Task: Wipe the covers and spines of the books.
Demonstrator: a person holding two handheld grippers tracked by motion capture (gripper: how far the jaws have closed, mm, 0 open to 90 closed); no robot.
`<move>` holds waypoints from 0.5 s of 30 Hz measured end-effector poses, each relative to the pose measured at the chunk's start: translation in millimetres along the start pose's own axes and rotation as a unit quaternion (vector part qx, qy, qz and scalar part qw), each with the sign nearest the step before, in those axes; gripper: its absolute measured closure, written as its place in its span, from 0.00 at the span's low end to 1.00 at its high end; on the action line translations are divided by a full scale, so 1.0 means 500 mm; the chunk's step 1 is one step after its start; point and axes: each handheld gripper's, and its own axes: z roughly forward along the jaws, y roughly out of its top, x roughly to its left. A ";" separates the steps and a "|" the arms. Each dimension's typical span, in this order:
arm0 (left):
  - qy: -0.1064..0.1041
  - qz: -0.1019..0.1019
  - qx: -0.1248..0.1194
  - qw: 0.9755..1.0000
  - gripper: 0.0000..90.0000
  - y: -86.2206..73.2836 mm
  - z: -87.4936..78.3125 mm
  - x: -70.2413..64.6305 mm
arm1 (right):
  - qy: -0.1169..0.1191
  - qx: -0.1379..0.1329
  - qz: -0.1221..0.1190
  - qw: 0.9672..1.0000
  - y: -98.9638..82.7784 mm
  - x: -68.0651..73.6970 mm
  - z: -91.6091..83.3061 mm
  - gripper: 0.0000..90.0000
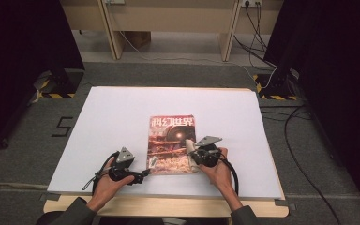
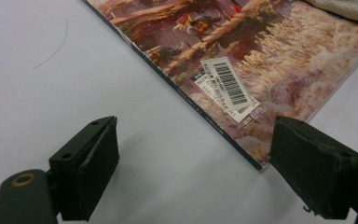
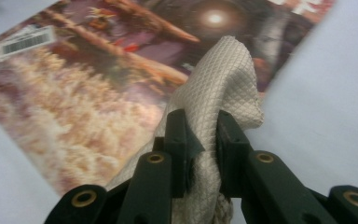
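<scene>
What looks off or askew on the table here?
Nothing spilled or damaged. The magazine lies flat with its title upside down from the person's side. The right gripper pinches a bunched cream cloth over its cover; the left gripper sits open at its near corner.

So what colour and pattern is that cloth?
Cloth: off-white with a quilted diamond pattern, clearest in the right gripper view.

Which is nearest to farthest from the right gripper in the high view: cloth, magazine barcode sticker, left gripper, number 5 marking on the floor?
From the right gripper:
1. Cloth: pinched in its jaws, over the magazine's right edge.
2. Barcode sticker: at the magazine's near left corner.
3. Left gripper: on the table left of the magazine.
4. Number 5 marking: floor beyond the table's left edge.
</scene>
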 end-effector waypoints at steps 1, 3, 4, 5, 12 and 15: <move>0.001 0.001 0.002 1.000 0.16 0.001 0.000 -0.001 | 0.006 0.002 -0.007 1.000 0.002 0.008 0.002 0.86; 0.000 0.001 0.002 1.000 0.16 0.001 0.000 0.000 | 0.017 0.001 -0.022 1.000 0.008 0.028 0.009 0.86; 0.000 0.000 0.001 1.000 0.16 0.000 0.000 0.000 | 0.026 0.002 -0.026 0.999 0.011 0.038 0.012 0.86; 0.001 0.000 0.002 1.000 0.16 0.000 0.000 0.000 | 0.035 0.002 -0.029 0.999 0.014 0.046 0.015 0.86; 0.001 -0.004 0.003 1.000 0.16 -0.001 -0.001 0.000 | 0.053 -0.001 -0.023 0.998 0.015 0.051 0.020 0.86; 0.001 -0.005 0.003 1.000 0.16 -0.001 -0.002 0.000 | 0.028 0.003 -0.023 0.999 0.007 0.037 0.009 0.86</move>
